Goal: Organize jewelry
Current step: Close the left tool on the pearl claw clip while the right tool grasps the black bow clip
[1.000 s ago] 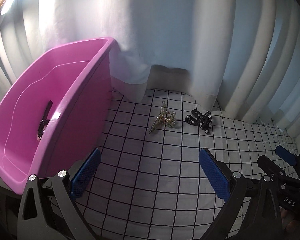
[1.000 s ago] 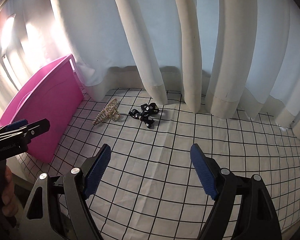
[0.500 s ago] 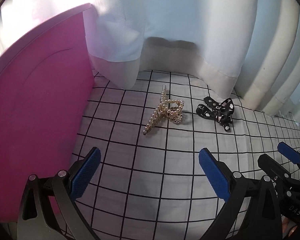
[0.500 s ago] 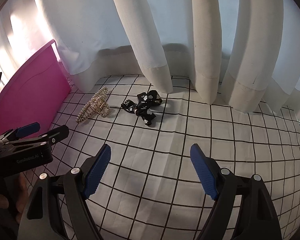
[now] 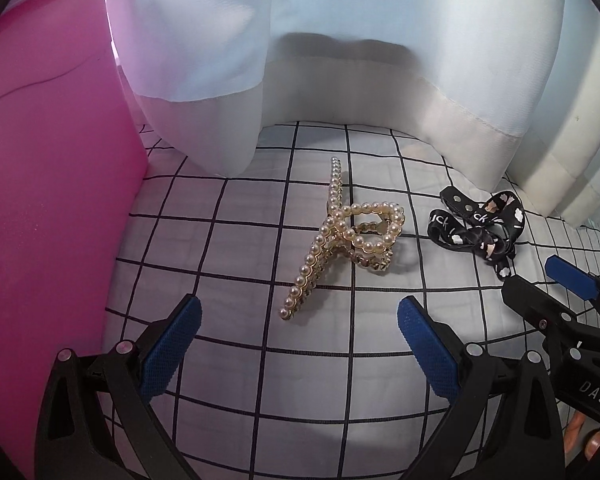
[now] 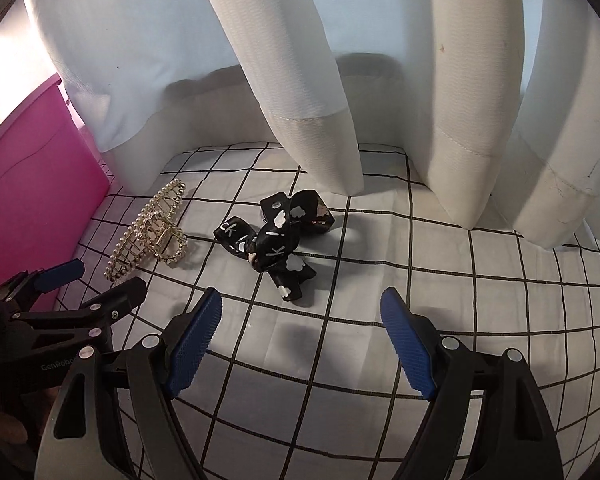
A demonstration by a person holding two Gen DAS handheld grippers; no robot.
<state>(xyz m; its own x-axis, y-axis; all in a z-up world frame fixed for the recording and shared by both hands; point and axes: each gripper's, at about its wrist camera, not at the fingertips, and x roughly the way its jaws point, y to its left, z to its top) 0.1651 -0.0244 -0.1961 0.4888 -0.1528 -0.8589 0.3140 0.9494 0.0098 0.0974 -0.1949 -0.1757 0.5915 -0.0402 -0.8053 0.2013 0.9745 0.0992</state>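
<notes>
White curtains (image 6: 308, 92) hang along the back edge of the checked cloth (image 5: 300, 392), and a pink bin (image 5: 48, 200) stands at its left edge. Near the back edge lie a pearl hair claw (image 5: 340, 240) and, just right of it, a black bow (image 6: 276, 240). The left gripper (image 5: 298, 344) gapes wide and empty, the claw's long axis running straight ahead between its pads; the right gripper (image 6: 302, 336), equally wide and empty, faces the bow
</notes>
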